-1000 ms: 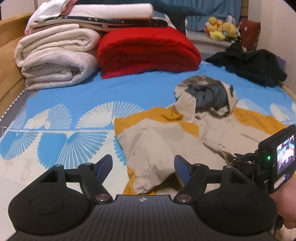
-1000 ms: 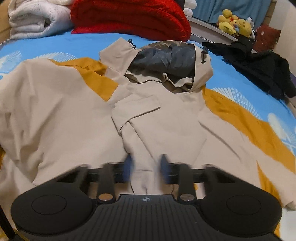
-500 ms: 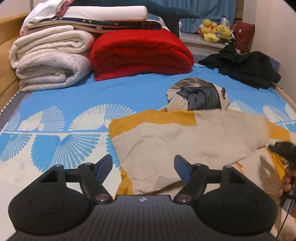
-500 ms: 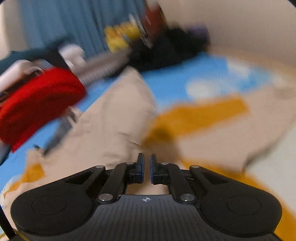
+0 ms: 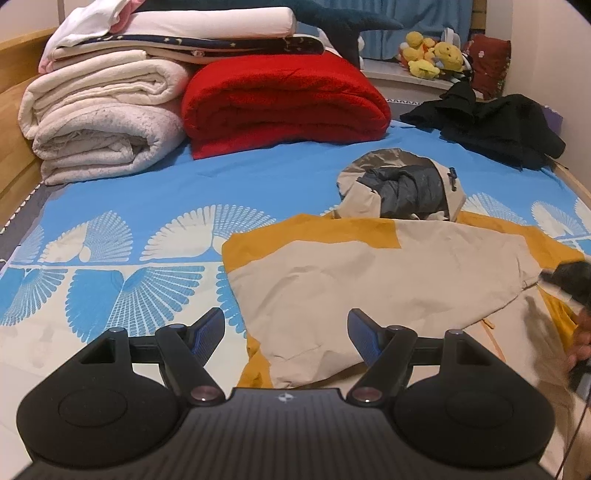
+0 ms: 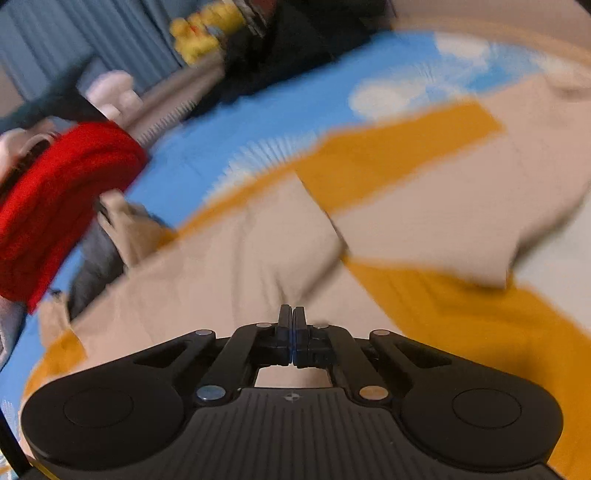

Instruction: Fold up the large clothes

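While the left gripper (image 5: 286,334) hangs low over the bed (image 5: 229,177) with its blue-padded jaws spread wide and nothing between them, a big pile sits far off at the left. In that pile are rolled white blankets (image 5: 99,122) with flat folded bedding (image 5: 207,31) on top. Just beside them, to the right, lies a thick red blanket (image 5: 284,103), folded up. The bed sheet is bright blue with white fan shapes (image 5: 110,247) on it.

Near the middle of the bed, in front of the left gripper, lies the jacket (image 5: 373,280). It is beige with yellow-orange parts, and it is spread flat with one side folded over the front. Its hood (image 5: 402,184) points toward the far end of the bed, and the inside of the hood is dark grey. The jacket's lower corner reaches in between the spread jaws, but they do not touch it.

Farther right and farther back, a black piece of clothing (image 5: 495,125) lies in a heap. Behind it, yellow soft toys (image 5: 432,55) sit on a ledge.

At the right edge, blurry, is the right gripper (image 6: 293,325), held by a hand (image 5: 581,339). In its own view, its jaws are pressed tight together above the jacket (image 6: 236,258). I cannot tell if any cloth is pinched between them, since that picture is blurry.
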The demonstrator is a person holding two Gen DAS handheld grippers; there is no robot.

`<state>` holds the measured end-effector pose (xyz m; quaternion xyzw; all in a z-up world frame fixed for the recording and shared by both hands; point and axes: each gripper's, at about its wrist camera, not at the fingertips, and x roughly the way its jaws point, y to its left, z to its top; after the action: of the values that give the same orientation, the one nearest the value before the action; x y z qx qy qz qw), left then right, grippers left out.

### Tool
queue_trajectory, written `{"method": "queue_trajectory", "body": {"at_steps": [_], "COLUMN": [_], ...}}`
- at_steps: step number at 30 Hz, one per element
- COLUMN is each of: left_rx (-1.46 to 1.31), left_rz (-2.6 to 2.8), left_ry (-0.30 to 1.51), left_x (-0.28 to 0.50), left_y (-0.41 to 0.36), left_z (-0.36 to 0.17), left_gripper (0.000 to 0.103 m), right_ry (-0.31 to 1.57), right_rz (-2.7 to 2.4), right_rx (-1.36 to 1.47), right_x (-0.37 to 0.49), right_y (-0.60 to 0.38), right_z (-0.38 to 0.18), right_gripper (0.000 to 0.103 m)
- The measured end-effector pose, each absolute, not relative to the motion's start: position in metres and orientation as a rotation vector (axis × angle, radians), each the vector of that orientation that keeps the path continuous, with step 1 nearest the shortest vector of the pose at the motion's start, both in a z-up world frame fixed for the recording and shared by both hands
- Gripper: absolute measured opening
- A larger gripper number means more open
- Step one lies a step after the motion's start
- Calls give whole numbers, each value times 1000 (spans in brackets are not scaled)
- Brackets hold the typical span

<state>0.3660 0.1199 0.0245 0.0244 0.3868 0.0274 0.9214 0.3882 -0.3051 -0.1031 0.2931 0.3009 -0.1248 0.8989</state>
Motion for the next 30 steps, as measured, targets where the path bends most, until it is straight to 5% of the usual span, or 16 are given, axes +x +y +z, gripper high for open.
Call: {"method": "queue_trajectory", "body": {"at_steps": [4, 8, 10, 11, 17, 21, 24, 30], "left_rx": [47, 46, 45, 45, 48, 38, 31, 27], "left_rz": [66, 66, 66, 66, 62, 71, 74, 79], "left_ry": [797, 797, 796, 795, 793, 791, 787, 784], "left_x": [367, 367, 367, 367, 365, 365, 365, 365], "left_y": [124, 125, 125, 125, 127, 132, 135, 139], "left_z": [24, 24, 24, 24, 24, 26, 28, 30], "left_gripper": [78, 78, 78, 78, 78, 78, 78, 78], "right_ry": [506, 660, 745, 774, 843, 837, 810, 559], "right_rz": [-249, -271, -250, -250, -267, -247, -223, -228], "right_rx": [564, 646, 691, 691, 699, 707, 684, 604], "right_x": [380, 384, 384, 383, 383, 402, 415, 408], "right_y": [-309, -319, -317, -315, -302, -301, -300, -298], "right_z": [-75, -97, -116, -124, -145, -140, -134, -83], "right_gripper": [0, 7, 43, 53, 58, 53, 2, 0]}}
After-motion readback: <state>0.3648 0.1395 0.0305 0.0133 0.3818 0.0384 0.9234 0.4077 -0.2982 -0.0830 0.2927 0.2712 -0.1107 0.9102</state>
